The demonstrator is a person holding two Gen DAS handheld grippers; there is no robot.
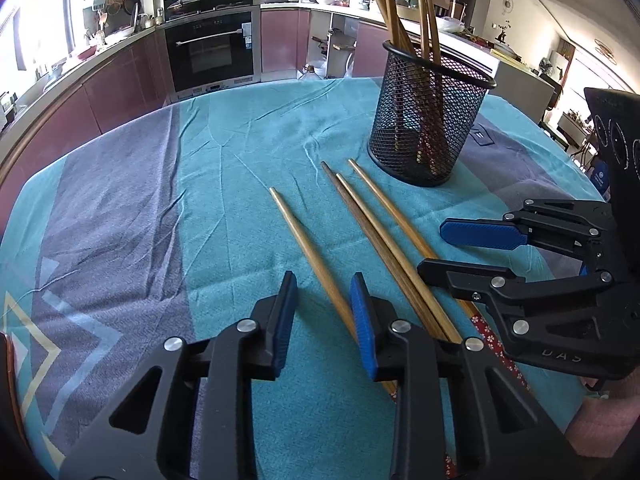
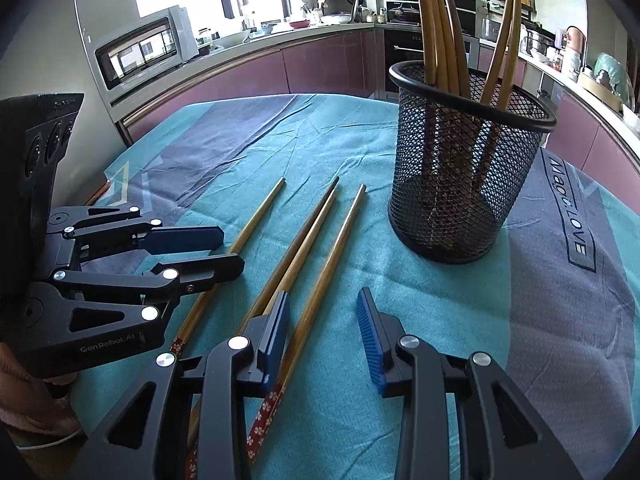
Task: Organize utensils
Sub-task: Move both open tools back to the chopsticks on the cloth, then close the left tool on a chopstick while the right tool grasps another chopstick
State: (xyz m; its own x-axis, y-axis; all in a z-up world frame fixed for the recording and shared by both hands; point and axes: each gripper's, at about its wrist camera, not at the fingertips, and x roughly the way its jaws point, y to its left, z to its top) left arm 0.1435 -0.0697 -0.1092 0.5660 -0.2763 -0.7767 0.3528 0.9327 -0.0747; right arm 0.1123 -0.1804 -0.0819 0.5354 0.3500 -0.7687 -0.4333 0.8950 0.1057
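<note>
Chopsticks [image 1: 384, 240], four loose on the surface beside the holder [image 1: 428, 120]. My left tool [image 1: 324, 312] and right tool [image 2: 324, 320] gape, empty; I'd straddle one stick squarely, then pinch.

chopstick handles [image 1: 436, 322] behind claws, holder's chopsticks [image 1: 390, 8] cropped

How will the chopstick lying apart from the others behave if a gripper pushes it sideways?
The lone chopstick looks round and tapered, so it would probably roll in a curve. It seems stiff wood, unlikely to bend. The wrinkled cloth may slow it.
</note>
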